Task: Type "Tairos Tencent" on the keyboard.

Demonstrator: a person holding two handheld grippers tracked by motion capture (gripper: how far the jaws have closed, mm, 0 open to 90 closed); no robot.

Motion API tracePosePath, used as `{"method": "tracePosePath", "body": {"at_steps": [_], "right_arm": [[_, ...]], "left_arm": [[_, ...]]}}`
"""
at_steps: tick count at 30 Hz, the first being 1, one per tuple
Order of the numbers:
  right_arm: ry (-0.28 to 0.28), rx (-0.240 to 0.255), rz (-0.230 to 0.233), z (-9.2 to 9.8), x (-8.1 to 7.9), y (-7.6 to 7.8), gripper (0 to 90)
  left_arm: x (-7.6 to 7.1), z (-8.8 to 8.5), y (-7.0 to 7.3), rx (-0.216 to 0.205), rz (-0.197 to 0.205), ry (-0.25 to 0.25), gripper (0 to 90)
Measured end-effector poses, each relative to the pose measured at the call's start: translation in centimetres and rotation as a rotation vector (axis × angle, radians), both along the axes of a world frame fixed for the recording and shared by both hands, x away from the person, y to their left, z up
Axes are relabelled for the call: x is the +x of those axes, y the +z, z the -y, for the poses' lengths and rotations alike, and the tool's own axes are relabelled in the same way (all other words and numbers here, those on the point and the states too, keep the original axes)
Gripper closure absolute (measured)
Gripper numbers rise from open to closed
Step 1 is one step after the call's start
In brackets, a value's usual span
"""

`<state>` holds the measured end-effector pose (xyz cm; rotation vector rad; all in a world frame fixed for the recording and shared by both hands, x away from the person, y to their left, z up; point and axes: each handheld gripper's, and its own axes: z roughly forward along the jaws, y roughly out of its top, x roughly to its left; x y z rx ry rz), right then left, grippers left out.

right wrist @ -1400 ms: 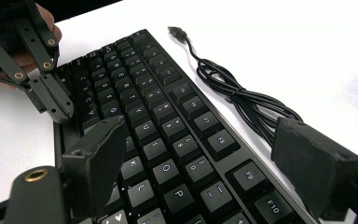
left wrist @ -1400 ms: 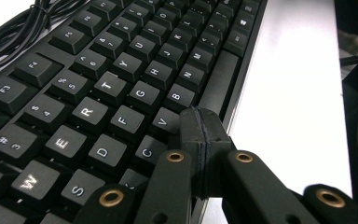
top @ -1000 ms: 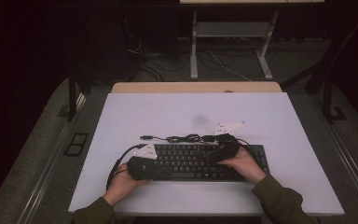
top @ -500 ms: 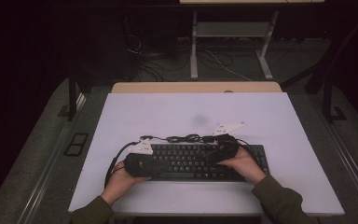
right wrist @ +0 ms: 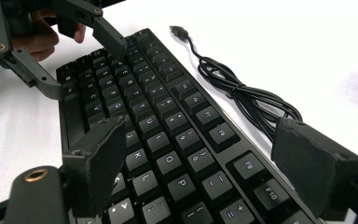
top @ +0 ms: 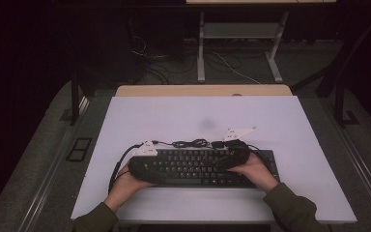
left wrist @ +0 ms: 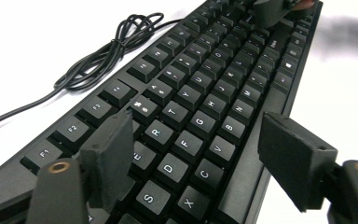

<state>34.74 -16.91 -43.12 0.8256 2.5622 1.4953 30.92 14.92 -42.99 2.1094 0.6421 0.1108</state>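
Observation:
A black keyboard [top: 193, 166] lies near the front edge of the white table [top: 174, 121], its cable [top: 191, 143] bundled behind it. My left gripper [top: 160, 174] hovers over the keyboard's left end. In the left gripper view its jaws [left wrist: 200, 161] have just been opening and stand apart, one pad [left wrist: 109, 163] above the keys, the other past the front edge, neither pressing on the keyboard [left wrist: 205, 93]. My right gripper [top: 221, 164] is over the right end, open [right wrist: 205, 161] above the keyboard [right wrist: 158, 121], one pad [right wrist: 312, 163] beyond the back edge near the cable [right wrist: 242, 93].
Bare white table spreads behind and beside the keyboard. A wooden desk edge [top: 203, 90] borders the far side, and a metal stand [top: 236, 34] with loose cables sits on the dark floor beyond. The left gripper [right wrist: 86, 65] appears at the far end in the right gripper view.
Both hands and the keyboard stay where they were; at this size the high view shows no clear difference in the jaws.

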Motion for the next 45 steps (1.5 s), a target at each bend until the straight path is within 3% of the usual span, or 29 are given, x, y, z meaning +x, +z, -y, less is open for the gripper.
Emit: {"method": "tracePosePath", "body": {"at_steps": [12,16,23,34,40,45], "right_arm": [[-0.003,-0.003,0.005,1.2,-0.8,0.0,14.7],[0.002,0.013,-0.022,1.7,-1.0,0.1,14.7],[-0.012,-0.019,-0.011,1.7,-1.7,0.6,17.2],[0.012,-0.019,-0.039,2.9,-2.9,0.8,51.7],[0.027,-0.055,-0.046,3.8,-3.4,0.6,74.6],[0.047,-0.084,-0.051,4.4,-3.9,0.4,86.6]], "left_arm": [[0.1,-0.1,0.1,0.000,0.009,0.006,24.8],[0.1,-0.1,0.1,0.000,0.011,0.008,24.9],[0.1,-0.1,0.0,-0.003,0.011,0.010,24.9],[0.2,-0.2,0.0,-0.005,0.016,0.012,24.8],[0.2,-0.2,0.0,-0.005,0.016,0.014,24.8],[0.3,-0.1,0.0,-0.009,0.015,0.017,24.7]]}}
